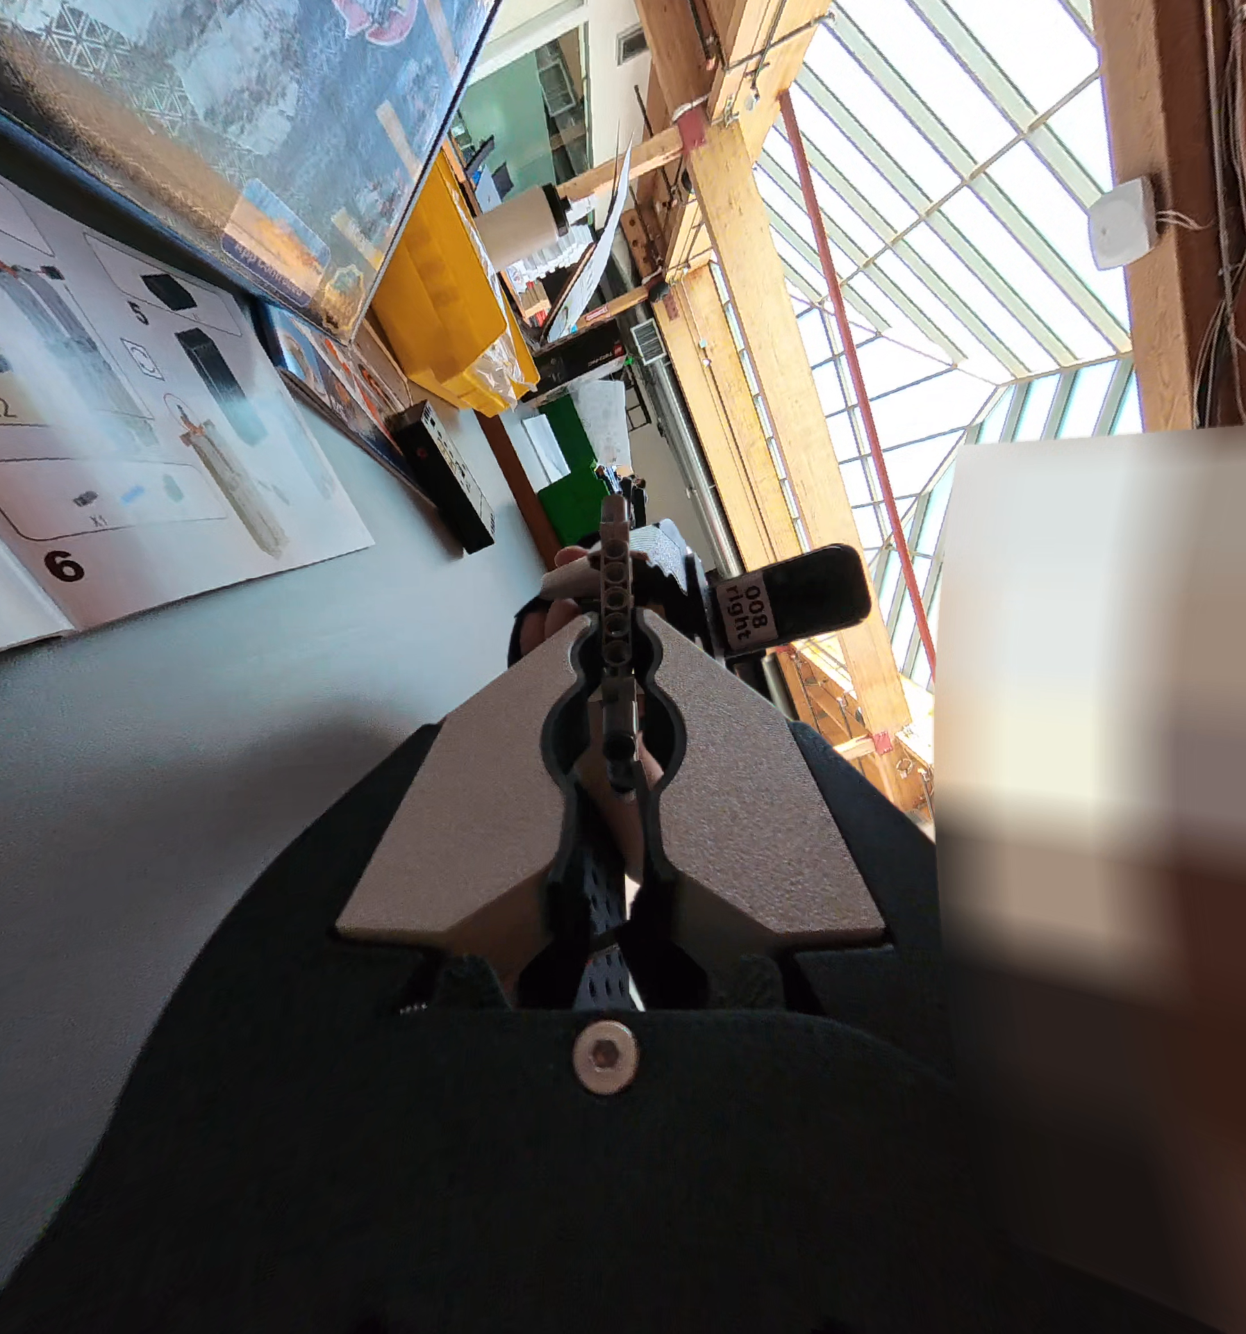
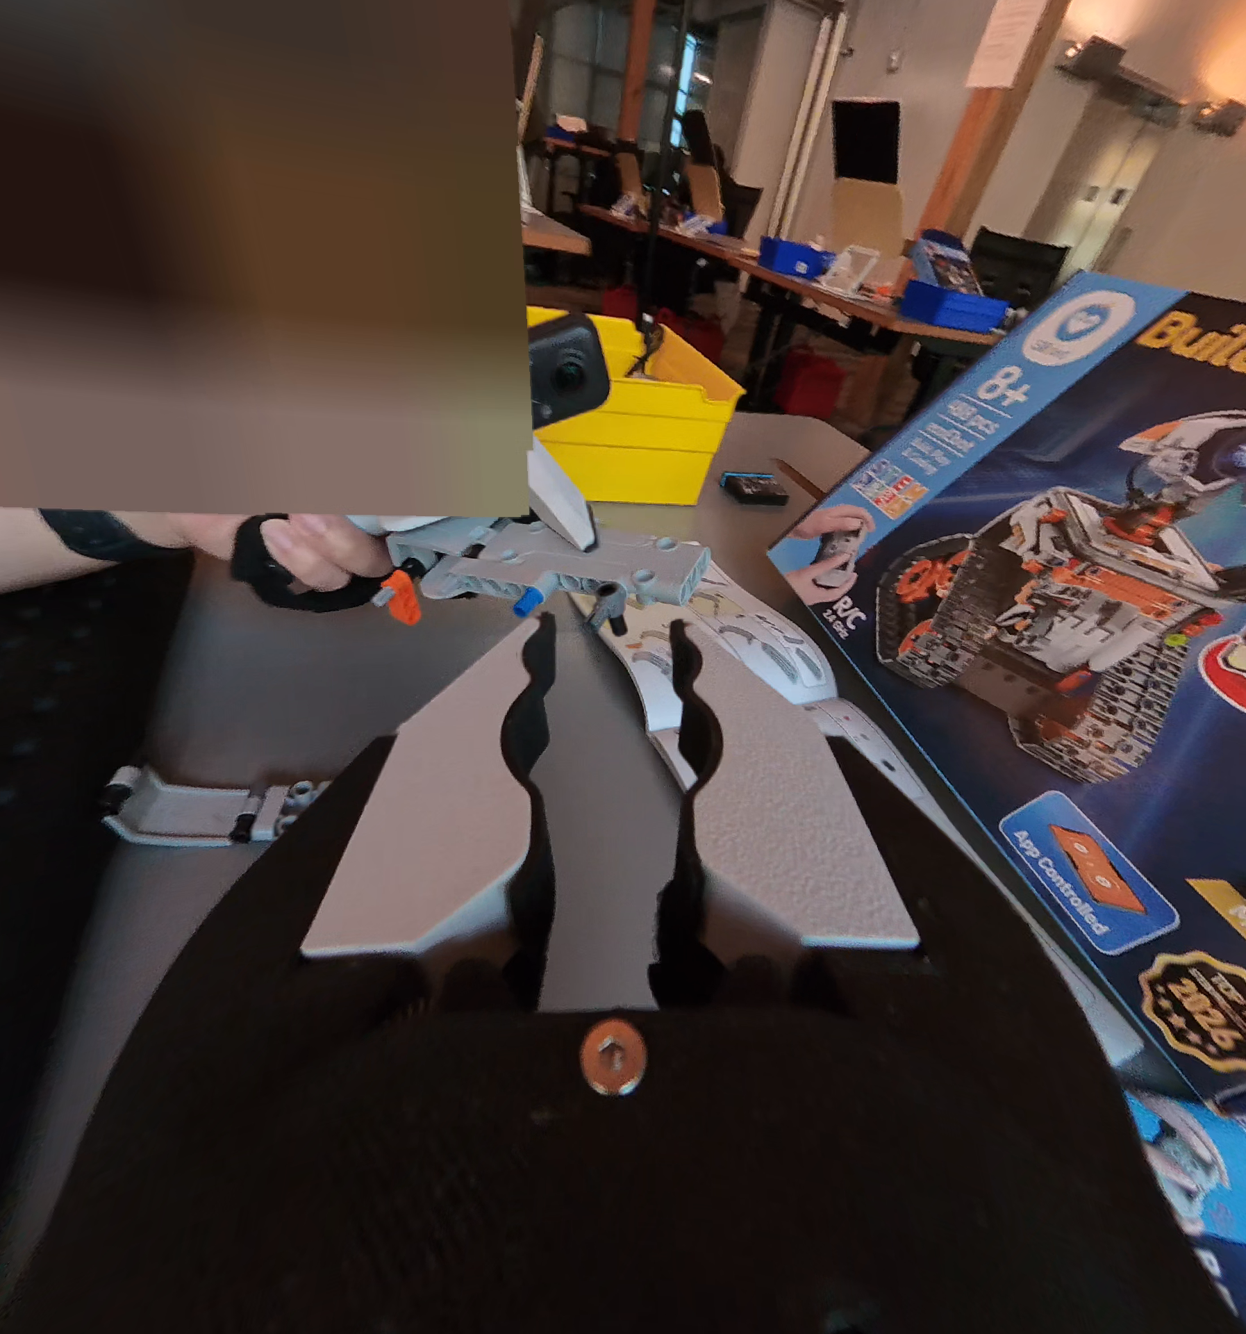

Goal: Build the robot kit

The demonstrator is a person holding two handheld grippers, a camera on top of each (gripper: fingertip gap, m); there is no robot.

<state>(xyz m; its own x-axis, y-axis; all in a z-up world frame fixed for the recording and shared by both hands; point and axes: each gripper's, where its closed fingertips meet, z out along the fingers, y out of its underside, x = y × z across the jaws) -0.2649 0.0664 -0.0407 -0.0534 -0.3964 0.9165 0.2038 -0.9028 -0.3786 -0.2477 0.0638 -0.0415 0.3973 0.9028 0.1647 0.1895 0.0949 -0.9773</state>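
Observation:
My left gripper is shut on a grey building-block assembly, a beam with a row of holes that sticks out past the fingertips. In the right wrist view the same assembly is held in the air above the table and carries an orange piece, a blue pin and a black pin. My right gripper is open and empty, its fingertips just below the assembly near the black pin. It also shows in the left wrist view, right behind the beam.
An open instruction booklet lies on the grey table. A large toy box leans on the right. A yellow bin and a small black device stand behind. A grey panel piece lies at the left. The tips of both grippers are at nearly the same place.

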